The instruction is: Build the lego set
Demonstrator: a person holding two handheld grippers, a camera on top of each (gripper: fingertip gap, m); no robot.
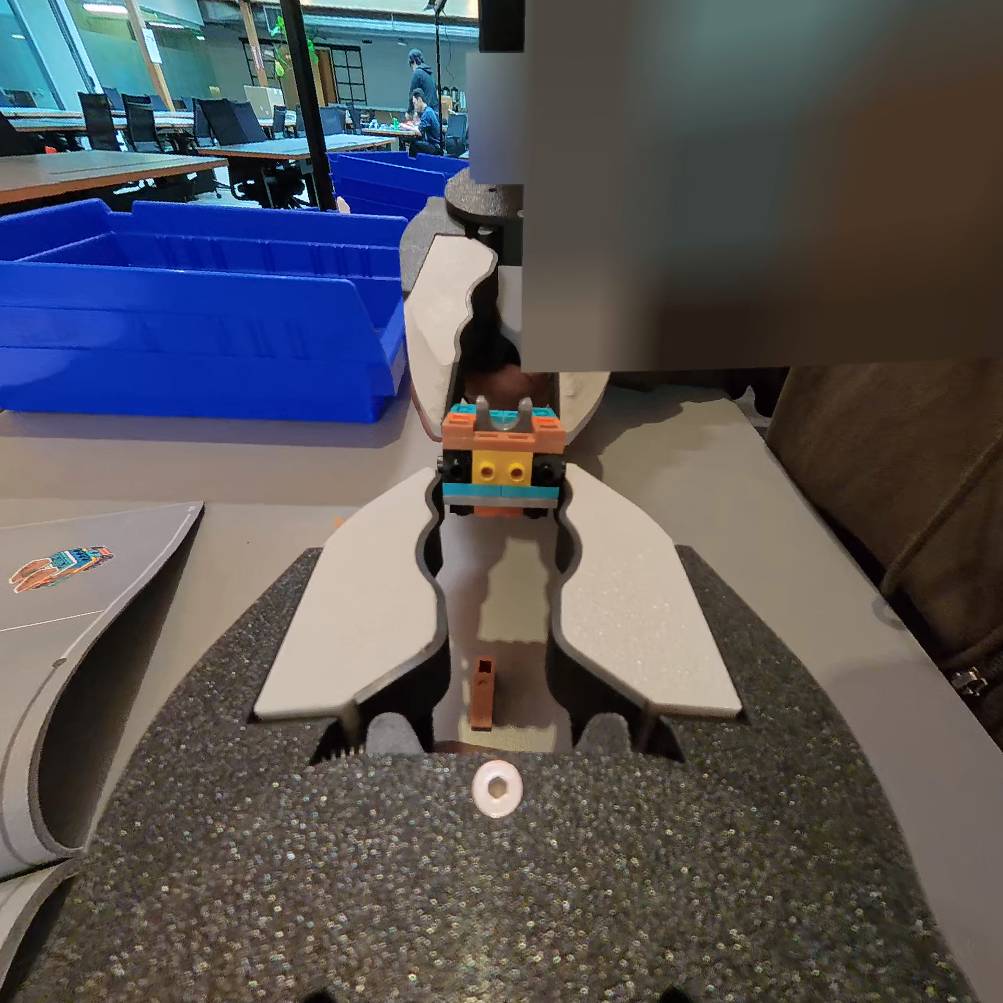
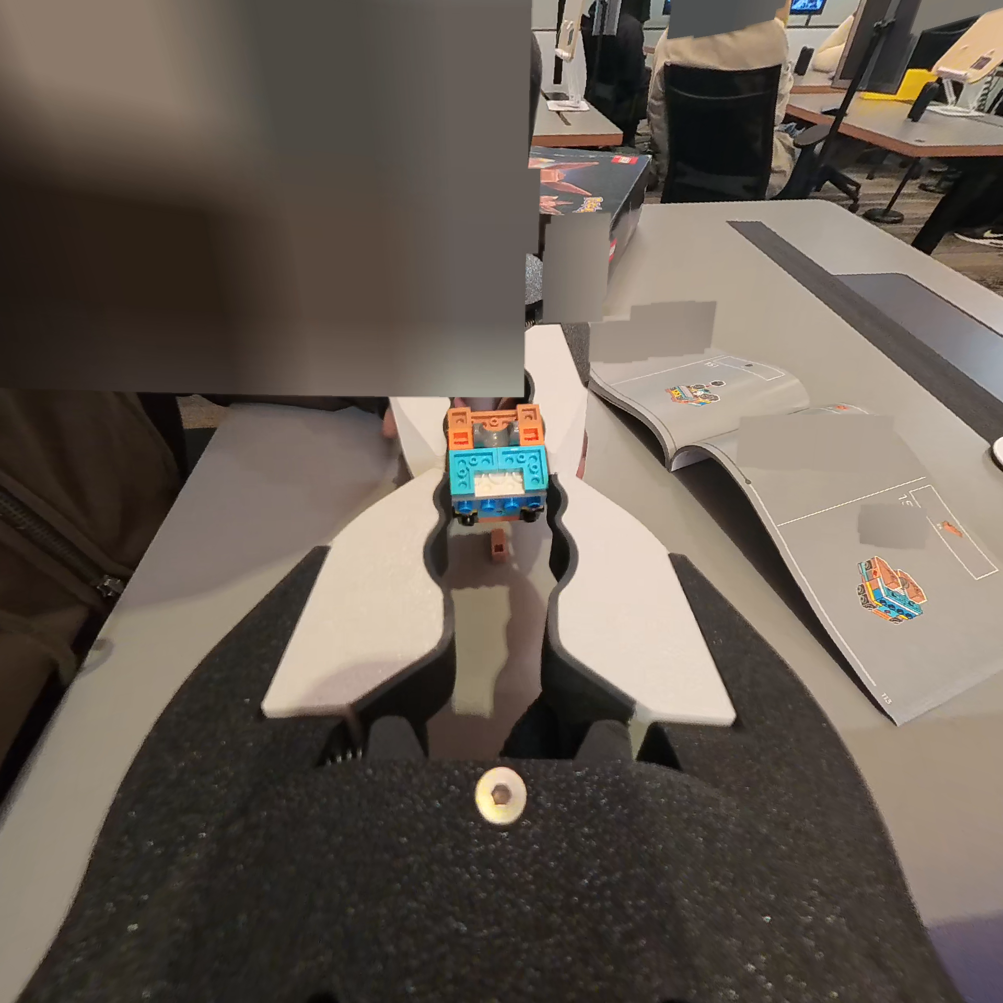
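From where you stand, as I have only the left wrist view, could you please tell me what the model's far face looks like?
Observer: The model shows teal plates around a white piece, with blue studs along the lower edge.
Operator: Thank you. Does the right claw grip it?
Observer: It seems so: the right claw has its tips against both sides of the model.
Operator: Is the box nearby?
Observer: Yes, a dark box lies on the table beyond the model.
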